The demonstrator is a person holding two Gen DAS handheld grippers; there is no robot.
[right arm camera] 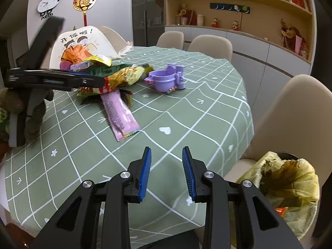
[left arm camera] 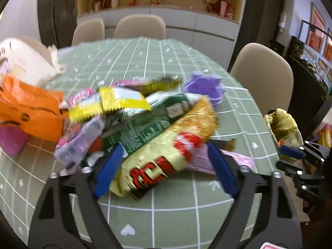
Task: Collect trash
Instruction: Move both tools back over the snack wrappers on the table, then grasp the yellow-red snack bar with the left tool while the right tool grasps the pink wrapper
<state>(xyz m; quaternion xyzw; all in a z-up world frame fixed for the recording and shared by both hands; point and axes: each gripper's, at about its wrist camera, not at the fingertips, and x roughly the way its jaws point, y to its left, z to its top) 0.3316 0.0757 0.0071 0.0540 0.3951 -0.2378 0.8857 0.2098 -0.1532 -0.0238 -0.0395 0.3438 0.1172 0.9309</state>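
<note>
left claw [left arm camera: 164,166] sits at the near edge of a pile of snack wrappers on the round surface with the green grid-pattern cloth [left arm camera: 174,217]. its blue pads [left arm camera: 223,169] straddle a crinkled yellow snack bag with red lettering [left arm camera: 164,159]; frame is motion-blurred, so can't tell if the pads press on it or just flank it. pile also has a dark green foil wrapper [left arm camera: 143,128], a yellow-and-white sachet [left arm camera: 112,103], a clear purple-tinted wrapper [left arm camera: 78,143] and an orange plastic bag [left arm camera: 31,112] at the left side. pink flat wrapper [right arm camera: 121,114] lies partly under the pile, its free end pointing toward the right claw, flat on the cloth. purple plastic toy tub [right arm camera: 164,78] stands just beside the pile on its far right, apart from the wrappers. right claw [right arm camera: 167,172] hovers over bare cloth near the surface edge, pads parted with nothing between them, well apart from the pile. bin lined with a yellowish translucent bag [right arm camera: 290,184] stands off the surface at lower right, next to a beige chair [right arm camera: 290,112], some trash visible inside. in the right wrist view the left claw reaches in from the left, level with the pile.
</note>
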